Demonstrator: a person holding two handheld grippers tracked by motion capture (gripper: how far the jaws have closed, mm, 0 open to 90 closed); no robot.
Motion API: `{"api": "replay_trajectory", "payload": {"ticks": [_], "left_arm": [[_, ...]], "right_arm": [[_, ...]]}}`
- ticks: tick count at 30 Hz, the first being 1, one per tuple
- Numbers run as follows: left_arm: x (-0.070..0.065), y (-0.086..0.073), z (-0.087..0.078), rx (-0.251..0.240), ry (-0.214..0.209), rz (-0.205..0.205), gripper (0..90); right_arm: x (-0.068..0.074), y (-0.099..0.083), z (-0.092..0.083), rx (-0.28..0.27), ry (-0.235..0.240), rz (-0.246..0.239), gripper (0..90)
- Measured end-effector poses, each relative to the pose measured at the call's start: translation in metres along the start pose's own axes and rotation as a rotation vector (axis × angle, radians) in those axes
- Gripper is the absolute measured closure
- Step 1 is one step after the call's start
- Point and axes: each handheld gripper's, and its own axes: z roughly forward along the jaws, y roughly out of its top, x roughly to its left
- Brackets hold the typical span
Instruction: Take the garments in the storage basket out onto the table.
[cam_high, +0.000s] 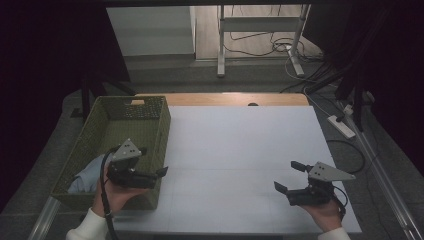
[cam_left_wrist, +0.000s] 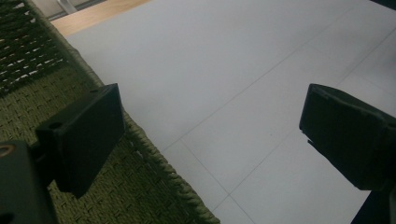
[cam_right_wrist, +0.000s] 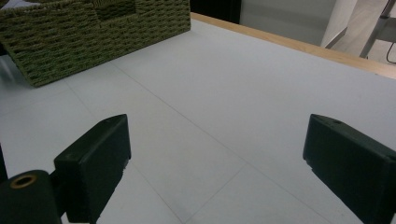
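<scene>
A green woven basket (cam_high: 150, 106) stands on the left side of the white table (cam_high: 240, 150), with a pale blue cloth (cam_high: 86, 175) lying in its near corner. My left gripper (cam_high: 152, 161) hovers over the basket's right wall near its front corner, jaws wide open and empty. In the left gripper view that gripper (cam_left_wrist: 212, 123) straddles the basket's rim (cam_left_wrist: 154, 158), one jaw over the weave, the other over the table. My right gripper (cam_high: 290, 176) is held open and empty above the table's near right part. In the right gripper view, this gripper (cam_right_wrist: 217, 163) faces the basket (cam_right_wrist: 93, 37).
A wooden strip (cam_high: 235, 99) edges the table's far side. Beyond it stand a desk frame (cam_high: 260, 30) and cables on the floor; a power strip (cam_high: 341, 126) lies to the right. The person's hands come in at the near edge.
</scene>
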Motion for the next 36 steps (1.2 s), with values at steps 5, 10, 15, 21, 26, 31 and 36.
{"api": "replay_trajectory", "payload": {"ticks": [5, 10, 15, 21, 26, 31, 36], "left_arm": [[0.008, 0.001, -0.004, -0.005, 0.014, -0.015, 7.0], [0.018, -0.002, -0.006, 0.004, 0.011, -0.031, 7.6], [0.025, 0.002, -0.009, 0.013, 0.028, -0.028, 7.5], [0.032, 0.004, -0.010, 0.024, 0.051, -0.042, 7.6], [0.038, 0.006, -0.009, 0.044, 0.063, -0.041, 7.5], [0.043, 0.010, -0.012, 0.055, 0.078, -0.030, 7.5], [0.046, 0.011, -0.015, 0.064, 0.102, -0.027, 7.5]], "right_arm": [[0.002, 0.000, 0.001, 0.008, -0.006, -0.007, 7.9], [0.003, 0.001, 0.002, 0.010, -0.009, -0.008, 7.9], [0.004, -0.001, 0.006, 0.030, 0.000, -0.013, 7.9], [0.004, -0.005, 0.007, 0.051, -0.006, -0.022, 7.9], [0.002, -0.005, 0.007, 0.043, -0.017, -0.011, 7.9], [0.001, -0.004, 0.009, 0.041, -0.019, -0.007, 7.9], [0.002, -0.005, 0.012, 0.057, -0.015, -0.018, 7.9]]}}
